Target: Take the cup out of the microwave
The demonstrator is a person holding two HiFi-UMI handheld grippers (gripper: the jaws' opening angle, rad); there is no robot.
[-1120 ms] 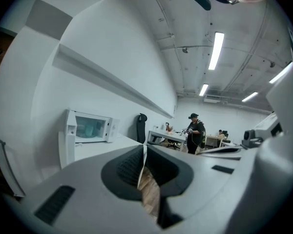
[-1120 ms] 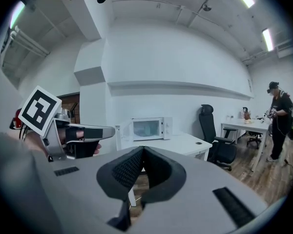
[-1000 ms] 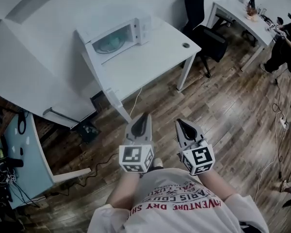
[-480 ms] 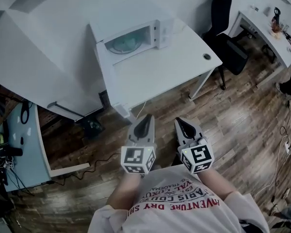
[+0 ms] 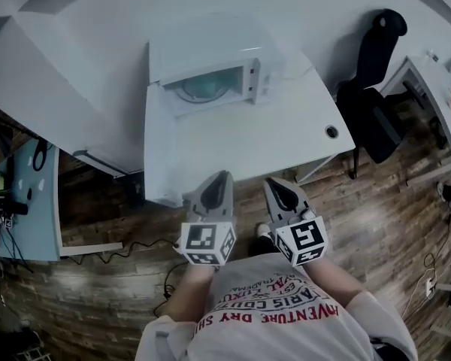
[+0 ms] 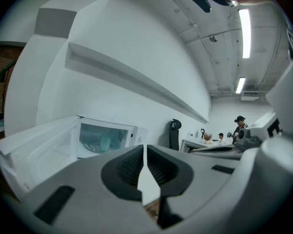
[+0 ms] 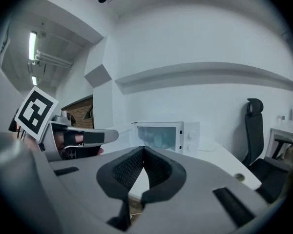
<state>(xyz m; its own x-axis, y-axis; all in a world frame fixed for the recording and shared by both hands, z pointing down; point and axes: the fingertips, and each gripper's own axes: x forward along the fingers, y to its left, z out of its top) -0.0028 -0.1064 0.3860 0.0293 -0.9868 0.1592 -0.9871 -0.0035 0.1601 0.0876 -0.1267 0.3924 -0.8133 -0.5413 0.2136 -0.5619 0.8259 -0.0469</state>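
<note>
Left claw (image 5: 221, 179) and right claw (image 5: 274, 186) both closed and empty, cup (image 7: 157, 139) well ahead of them, inside microwave (image 5: 210, 55)

White walls (image 5: 83, 21) meet a dark wood-plank floor (image 5: 376, 224), a white table (image 5: 286, 138) stands against them with a black office chair (image 5: 376, 89) near (another white desk (image 5: 434, 89) beyond), and tube lights (image 6: 244, 26) glow overhead.
</note>
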